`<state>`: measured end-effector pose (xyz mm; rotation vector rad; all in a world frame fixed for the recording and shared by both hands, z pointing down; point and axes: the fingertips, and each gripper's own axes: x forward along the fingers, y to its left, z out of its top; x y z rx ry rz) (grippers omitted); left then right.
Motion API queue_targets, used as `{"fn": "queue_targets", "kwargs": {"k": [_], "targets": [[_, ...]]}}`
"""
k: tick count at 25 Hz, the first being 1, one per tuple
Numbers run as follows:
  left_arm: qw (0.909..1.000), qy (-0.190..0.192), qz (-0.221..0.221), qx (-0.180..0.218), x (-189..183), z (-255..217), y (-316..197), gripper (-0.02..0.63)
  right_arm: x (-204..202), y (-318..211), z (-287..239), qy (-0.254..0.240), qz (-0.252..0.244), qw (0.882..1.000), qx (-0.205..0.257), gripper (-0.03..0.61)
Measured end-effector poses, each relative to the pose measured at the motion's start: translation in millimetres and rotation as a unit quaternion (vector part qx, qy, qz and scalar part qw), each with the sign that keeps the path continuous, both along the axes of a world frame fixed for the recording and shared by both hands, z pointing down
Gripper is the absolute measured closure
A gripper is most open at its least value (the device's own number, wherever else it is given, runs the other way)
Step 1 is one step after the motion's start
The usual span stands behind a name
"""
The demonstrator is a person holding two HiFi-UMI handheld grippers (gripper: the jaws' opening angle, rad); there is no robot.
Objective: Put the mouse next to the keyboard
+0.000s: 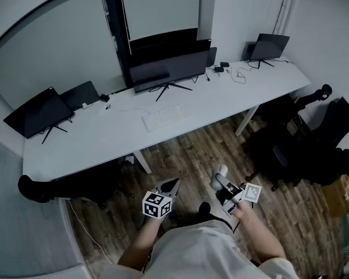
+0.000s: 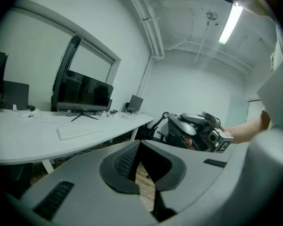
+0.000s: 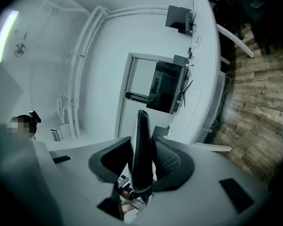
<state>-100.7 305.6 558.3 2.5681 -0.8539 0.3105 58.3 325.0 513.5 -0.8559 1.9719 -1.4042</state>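
Note:
In the head view my right gripper (image 1: 220,182) is shut on a grey mouse (image 1: 219,176), held over the wooden floor in front of the desk. The right gripper view shows the mouse (image 3: 142,145) edge-on, clamped between the two dark pads. The white keyboard (image 1: 164,115) lies on the white desk (image 1: 93,141) in front of the middle monitor, well away from both grippers. My left gripper (image 1: 173,183) hangs beside the right one, shut with nothing in it. From the left gripper view, the keyboard (image 2: 79,129) sits at the left and the mouse (image 2: 187,125) at the right.
Monitors (image 1: 163,68) stand along the back of the desk, and a smaller screen (image 1: 269,44) sits at its right end with loose cables. Black office chairs (image 1: 314,138) stand to the right, another (image 1: 64,186) under the desk's left. A cardboard box (image 1: 340,195) sits far right.

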Motion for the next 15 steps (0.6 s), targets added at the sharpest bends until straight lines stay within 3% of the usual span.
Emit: {"fn": "queue_targets", "kwargs": {"k": [15], "targets": [[0.9996, 0.003, -0.029, -0.003, 16, 7, -50, 0.597, 16, -57, 19, -0.006, -0.023, 1.000, -0.018, 0.428]]}}
